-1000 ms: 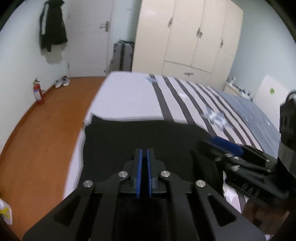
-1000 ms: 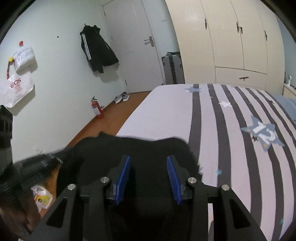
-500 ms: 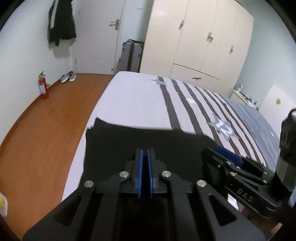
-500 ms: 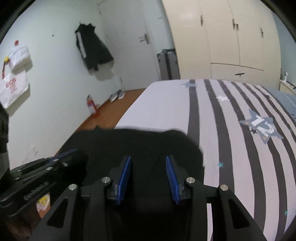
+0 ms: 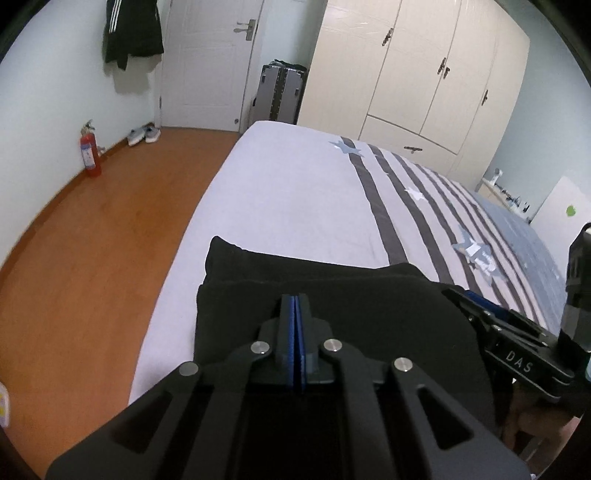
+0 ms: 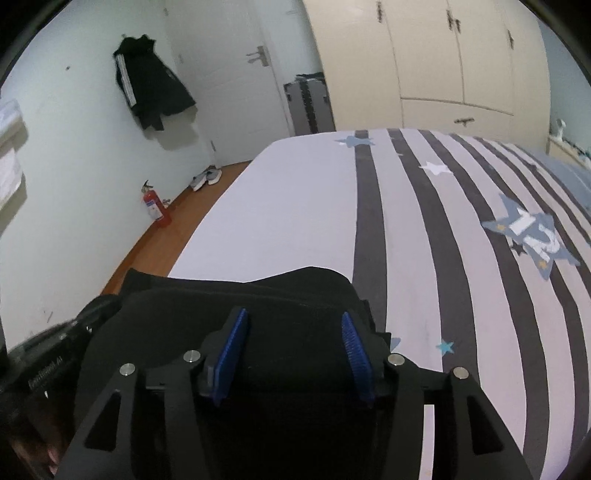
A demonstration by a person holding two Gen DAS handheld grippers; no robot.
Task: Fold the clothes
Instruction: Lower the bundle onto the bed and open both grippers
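Observation:
A black garment lies folded on the near end of a striped bed, its top layer a little short of the lower layer's far edge. My left gripper is shut at the top layer's far edge, pinching the cloth. To its right, the right gripper rests low over the same garment. In the right wrist view the right gripper has its jaws opening. The black garment lies between and under the blue pads, which do not press it. The left gripper shows at lower left.
The bed's left edge drops to a wooden floor. By the wall stand a red fire extinguisher and shoes. Beyond the bed are a suitcase, a white door and a cream wardrobe. A dark jacket hangs on the wall.
Both grippers moved forward and down over the bed, bringing the garment's top layer over the lower one. The right gripper's pads have spread wider. The left stays shut.

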